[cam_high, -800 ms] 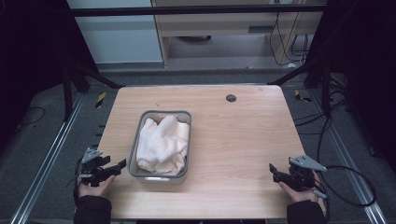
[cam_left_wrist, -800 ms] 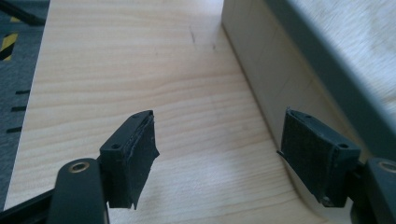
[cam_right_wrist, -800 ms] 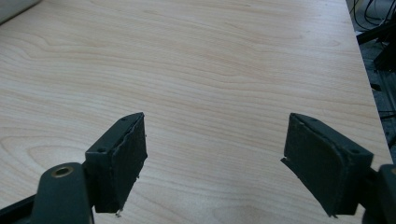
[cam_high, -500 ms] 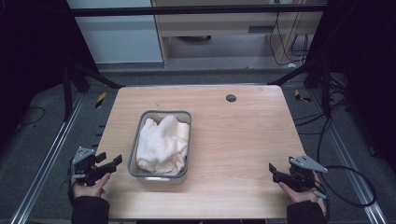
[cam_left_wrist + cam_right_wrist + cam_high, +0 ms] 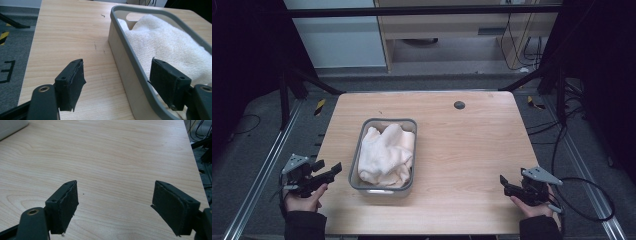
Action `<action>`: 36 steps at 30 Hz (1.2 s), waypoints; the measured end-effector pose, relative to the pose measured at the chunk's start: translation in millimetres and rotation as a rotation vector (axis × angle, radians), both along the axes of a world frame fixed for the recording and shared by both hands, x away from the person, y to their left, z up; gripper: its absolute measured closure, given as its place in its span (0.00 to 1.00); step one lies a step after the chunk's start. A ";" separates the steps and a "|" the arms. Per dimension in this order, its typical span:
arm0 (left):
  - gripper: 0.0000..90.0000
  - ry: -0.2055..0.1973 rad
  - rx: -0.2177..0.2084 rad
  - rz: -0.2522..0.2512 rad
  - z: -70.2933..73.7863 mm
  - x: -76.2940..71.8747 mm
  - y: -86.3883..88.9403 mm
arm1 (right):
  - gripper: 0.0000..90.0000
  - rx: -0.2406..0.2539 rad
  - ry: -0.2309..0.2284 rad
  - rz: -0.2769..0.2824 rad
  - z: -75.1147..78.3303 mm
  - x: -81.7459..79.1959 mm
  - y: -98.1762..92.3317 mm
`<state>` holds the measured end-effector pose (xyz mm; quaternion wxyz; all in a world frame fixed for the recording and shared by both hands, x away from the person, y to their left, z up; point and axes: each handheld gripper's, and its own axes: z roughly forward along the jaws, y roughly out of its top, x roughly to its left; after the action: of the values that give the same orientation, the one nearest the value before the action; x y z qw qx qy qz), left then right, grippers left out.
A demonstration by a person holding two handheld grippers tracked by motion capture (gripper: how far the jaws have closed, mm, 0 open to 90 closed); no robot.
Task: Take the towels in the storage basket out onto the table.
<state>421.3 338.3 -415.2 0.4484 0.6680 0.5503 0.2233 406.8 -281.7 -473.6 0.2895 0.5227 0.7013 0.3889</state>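
A grey-rimmed bin point(image 5: 411, 155) stands on the wooden table point(image 5: 472, 145), left of centre, and a crumpled white towel point(image 5: 386, 155) lies inside it. My left gripper point(image 5: 328, 170) hovers at the table's left edge, open, its jaws pointing toward the bin. In the left gripper view the bin's rim point(image 5: 140, 65) runs between the jaws, the towel point(image 5: 172, 47) behind the right one, and the gripper point(image 5: 117, 82) holds nothing. My right gripper point(image 5: 504, 182) stays open over the front right corner, empty, with bare wood between its jaws point(image 5: 115, 205).
A small dark round hole point(image 5: 459, 105) marks the table's far side. Cables point(image 5: 582, 195) trail on the floor to the right. Metal rails point(image 5: 262, 170) run along the floor at the left, and a cabinet point(image 5: 452, 30) stands behind the table.
My left gripper has drawn back leftward, away from the bin, toward the table's left edge. The right gripper has held its place.
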 end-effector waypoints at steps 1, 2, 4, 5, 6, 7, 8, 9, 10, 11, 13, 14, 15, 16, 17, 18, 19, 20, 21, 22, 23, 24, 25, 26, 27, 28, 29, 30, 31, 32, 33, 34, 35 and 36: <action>0.30 0.000 -0.001 -0.002 1.6 -0.2 0.1 | 0.23 -0.001 -0.001 0.000 0.0 0.0 0.0; 0.30 0.000 -0.006 -0.003 3.4 -0.5 -0.1 | 0.23 0.000 0.000 0.002 0.0 0.0 0.0; 0.30 0.000 -0.012 -0.009 7.0 -0.8 -0.4 | 0.23 0.005 0.004 0.004 0.0 0.2 0.3; 0.29 -0.002 -0.014 -0.012 8.5 -0.8 -0.9 | 0.23 0.007 0.006 0.006 0.1 0.5 0.2; 0.29 -0.004 -0.010 -0.014 10.0 -0.8 -1.8 | 0.23 0.005 0.005 0.007 0.0 1.1 0.0; 0.29 -0.004 -0.009 -0.017 11.4 -0.4 -3.0 | 0.23 0.004 0.004 0.008 -0.2 1.6 -0.1; 0.29 -0.003 -0.003 -0.023 13.1 0.0 -3.9 | 0.23 0.002 0.007 0.007 -0.3 1.8 0.0; 0.29 -0.005 -0.002 -0.027 14.7 0.4 -5.0 | 0.23 0.003 0.007 0.009 -0.2 1.8 0.1; 0.29 -0.003 -0.002 -0.033 16.3 0.8 -6.5 | 0.23 0.003 0.007 0.009 -0.1 1.8 0.3; 0.29 0.001 0.001 -0.042 18.1 1.2 -7.8 | 0.23 0.001 0.005 0.009 0.1 2.0 0.1; 0.28 0.000 0.009 -0.054 21.4 1.4 -10.7 | 0.23 -0.001 0.003 0.009 1.2 2.1 0.1; 0.28 0.002 0.010 -0.058 22.5 1.6 -11.8 | 0.22 -0.001 0.004 0.009 1.8 2.0 0.5; 0.28 0.001 0.015 -0.065 24.2 1.8 -13.6 | 0.22 -0.002 0.001 0.009 1.9 2.1 0.8; 0.28 -0.001 0.016 -0.072 25.2 1.8 -14.7 | 0.22 -0.007 -0.001 0.011 2.2 2.2 1.0; 0.28 -0.001 0.020 -0.076 26.3 1.9 -15.8 | 0.22 -0.005 0.000 0.010 2.4 2.1 1.3; 0.28 0.000 0.028 -0.079 27.5 2.1 -16.6 | 0.22 -0.004 0.000 0.012 2.6 2.1 1.6; 0.28 -0.001 0.029 -0.079 28.5 2.3 -17.2 | 0.22 -0.003 0.001 0.012 2.9 2.2 1.9; 0.28 -0.006 0.027 -0.084 31.4 2.8 -18.0 | 0.22 -0.004 0.000 0.012 3.1 2.2 2.1; 0.28 -0.007 0.028 -0.086 32.4 3.0 -18.2 | 0.22 -0.005 -0.002 0.012 3.8 2.2 2.4; 0.28 -0.007 0.032 -0.090 34.9 3.6 -19.2 | 0.22 -0.003 -0.002 0.012 4.0 2.1 2.6; 0.27 -0.007 0.032 -0.090 34.9 3.6 -19.2 | 0.22 -0.003 -0.002 0.012 4.0 2.1 2.6; 0.27 -0.015 0.034 -0.098 38.8 4.2 -21.3 | 0.22 -0.003 -0.004 0.012 4.5 2.2 2.3; 0.27 -0.015 0.034 -0.098 38.8 4.2 -21.3 | 0.22 -0.003 -0.004 0.012 4.5 2.2 2.3; 0.27 -0.011 0.037 -0.106 41.6 5.4 -23.1 | 0.21 -0.002 -0.002 0.012 4.4 2.3 2.2; 0.27 -0.006 0.038 -0.111 42.8 6.1 -23.9 | 0.21 -0.005 0.001 0.013 4.2 2.5 2.3; 0.27 -0.003 0.041 -0.116 44.2 6.9 -25.2 | 0.21 -0.006 0.004 0.013 4.1 2.5 2.5; 0.26 -0.001 0.046 -0.118 45.4 7.7 -26.8 | 0.21 -0.007 0.005 0.014 4.0 2.6 2.6; 0.26 0.002 0.049 -0.119 46.2 8.4 -27.9 | 0.21 -0.006 0.007 0.015 3.9 2.6 2.9; 0.26 0.005 0.052 -0.124 47.4 9.3 -29.0 | 0.21 -0.002 0.010 0.014 4.1 2.6 3.2; 0.26 0.008 0.057 -0.129 48.6 10.2 -30.0 | 0.21 -0.003 0.010 0.015 4.1 2.7 3.1; 0.26 0.013 0.060 -0.130 49.9 11.2 -31.1 | 0.21 0.001 0.014 0.015 4.2 2.6 3.2; 0.26 0.017 0.065 -0.134 51.6 12.5 -32.3 | 0.20 0.000 0.015 0.015 4.1 2.7 3.2; 0.26 0.018 0.071 -0.136 53.1 13.2 -33.7 | 0.20 -0.007 0.011 0.017 3.6 3.2 2.8; 0.26 0.021 0.077 -0.141 54.6 14.1 -35.2 | 0.20 -0.009 0.012 0.019 3.4 3.4 2.8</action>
<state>435.4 303.1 -360.6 0.4311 0.7241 0.4976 0.2051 410.2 -279.0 -470.2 0.2841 0.5170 0.7096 0.3853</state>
